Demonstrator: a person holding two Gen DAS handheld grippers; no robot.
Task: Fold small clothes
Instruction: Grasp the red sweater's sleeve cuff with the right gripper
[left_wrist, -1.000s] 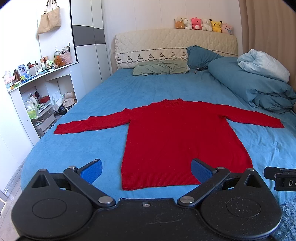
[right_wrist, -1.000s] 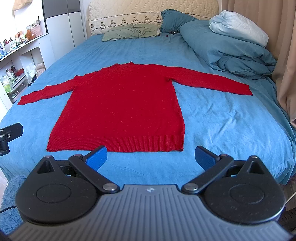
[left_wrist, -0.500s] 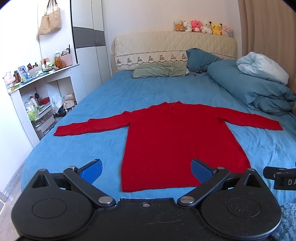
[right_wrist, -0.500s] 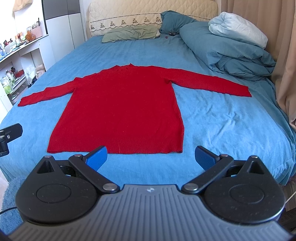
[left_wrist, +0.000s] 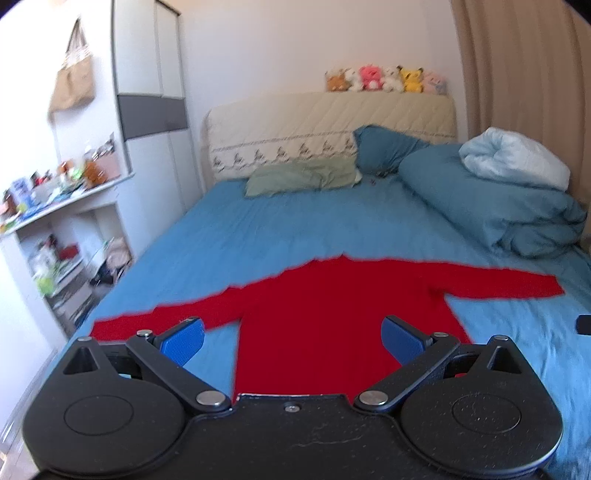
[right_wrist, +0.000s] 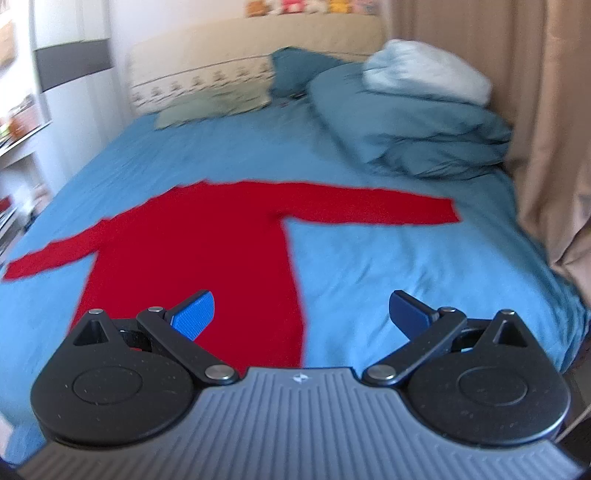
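Note:
A red long-sleeved sweater (left_wrist: 325, 314) lies flat on the blue bed (left_wrist: 295, 229), both sleeves spread out to the sides. It also shows in the right wrist view (right_wrist: 207, 251). My left gripper (left_wrist: 293, 338) is open and empty above the sweater's lower body; the hem is hidden under it. My right gripper (right_wrist: 301, 315) is open and empty above the sweater's lower right edge, with the right sleeve (right_wrist: 373, 208) ahead of it.
A rolled blue duvet (left_wrist: 498, 199) and pillows (left_wrist: 303, 177) lie at the head and right of the bed. A white shelf unit (left_wrist: 55, 229) with clutter stands on the left. A beige curtain (right_wrist: 546, 129) hangs close on the right.
Both grippers have moved forward over the sweater and tilted up, so the hem has dropped out of view. Both views are blurred by motion. Jaws stay open.

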